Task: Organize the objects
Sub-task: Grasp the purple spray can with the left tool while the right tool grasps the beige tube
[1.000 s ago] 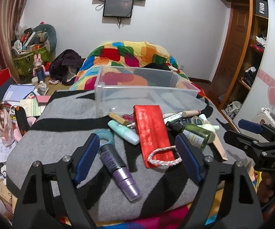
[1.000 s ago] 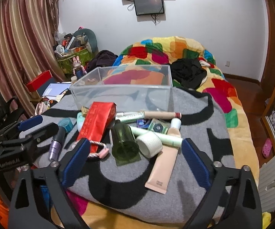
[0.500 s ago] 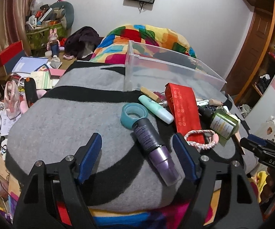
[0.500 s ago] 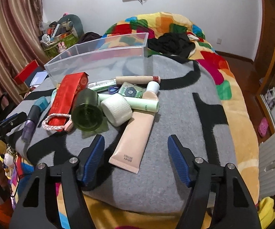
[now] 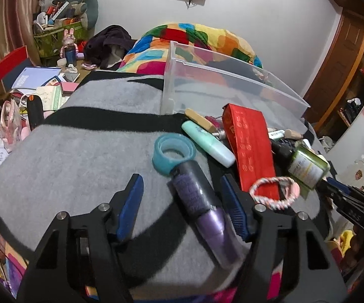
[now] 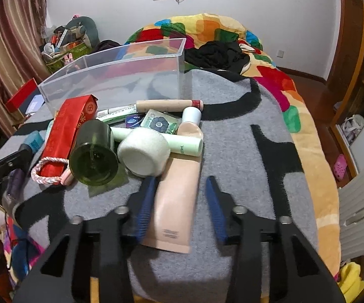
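A pile of toiletries lies on a grey and black blanket point(image 5: 76, 156) in front of a clear plastic bin point(image 5: 222, 85), also in the right wrist view point(image 6: 121, 80). My left gripper point(image 5: 182, 202) is open, its jaws on either side of a purple and black tube point(image 5: 202, 207) lying beside a teal tape roll point(image 5: 174, 152). My right gripper point(image 6: 179, 202) is open, its jaws astride a beige tube point(image 6: 177, 202) and not touching it. A red box point(image 6: 68, 128), a green bottle point(image 6: 93, 156) and a white roll point(image 6: 144, 151) lie close by.
A pink and white braided ring point(image 5: 274, 193) lies on the red box point(image 5: 250, 149). A mint tube point(image 5: 207, 142) lies near the bin. A colourful quilt point(image 6: 270, 58) with black clothes point(image 6: 217, 53) lies behind. Clutter and books point(image 5: 35, 80) fill the left side.
Both grippers have moved forward and down. The left jaws now flank the purple tube and the right jaws flank the beige tube. Both openings have narrowed.
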A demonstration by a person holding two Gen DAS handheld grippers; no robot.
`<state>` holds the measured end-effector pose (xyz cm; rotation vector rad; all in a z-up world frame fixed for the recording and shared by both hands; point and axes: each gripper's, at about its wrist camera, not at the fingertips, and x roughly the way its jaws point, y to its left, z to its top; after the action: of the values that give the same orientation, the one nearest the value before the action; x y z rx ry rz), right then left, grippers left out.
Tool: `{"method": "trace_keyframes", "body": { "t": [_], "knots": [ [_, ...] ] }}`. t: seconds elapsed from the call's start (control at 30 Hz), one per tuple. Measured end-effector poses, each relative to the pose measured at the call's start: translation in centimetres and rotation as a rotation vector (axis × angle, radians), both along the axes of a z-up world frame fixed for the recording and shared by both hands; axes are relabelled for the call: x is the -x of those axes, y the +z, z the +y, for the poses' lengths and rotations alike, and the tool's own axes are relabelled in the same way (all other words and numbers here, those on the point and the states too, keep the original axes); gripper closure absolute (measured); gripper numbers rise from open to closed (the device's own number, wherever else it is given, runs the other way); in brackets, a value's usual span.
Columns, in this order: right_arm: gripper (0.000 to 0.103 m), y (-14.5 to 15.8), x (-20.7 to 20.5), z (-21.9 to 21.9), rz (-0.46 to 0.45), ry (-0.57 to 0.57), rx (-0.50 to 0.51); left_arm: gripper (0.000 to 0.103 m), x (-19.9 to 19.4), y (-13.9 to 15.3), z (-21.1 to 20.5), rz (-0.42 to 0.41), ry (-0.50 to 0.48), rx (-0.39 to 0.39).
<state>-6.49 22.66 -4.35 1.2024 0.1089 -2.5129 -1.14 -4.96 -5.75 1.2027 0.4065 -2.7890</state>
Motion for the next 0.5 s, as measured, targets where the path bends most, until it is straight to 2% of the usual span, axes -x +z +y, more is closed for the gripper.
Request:
{"method": "trace_keyframes", "body": {
  "t": [0.07, 0.13, 0.2, 0.27, 0.5],
  "knots": [
    [0.074, 0.0, -0.2, 0.2, 0.004, -0.004, 0.007, 0.045, -0.5, 0.0, 0.2, 0.004, 0.002, 0.009],
    [0.075, 0.1, -0.4, 0.5, 0.012, -0.013, 0.008, 0.055, -0.8, 0.1, 0.5, 0.012, -0.006, 0.012],
    [0.075, 0.2, -0.7, 0.9, 0.014, -0.020, 0.014, 0.077, -0.7, 0.0, 0.7, 0.001, -0.020, 0.022],
    [0.075, 0.4, -0.8, 1.4, 0.024, -0.029, 0.012, 0.078, -0.6, 0.0, 0.9, 0.002, -0.013, 0.044],
    [0.075, 1.3, -1.1, 3.1, 0.057, -0.082, 0.010, 0.078, -1.1, 0.9, 0.4, 0.033, 0.009, 0.050]
  ]
}}
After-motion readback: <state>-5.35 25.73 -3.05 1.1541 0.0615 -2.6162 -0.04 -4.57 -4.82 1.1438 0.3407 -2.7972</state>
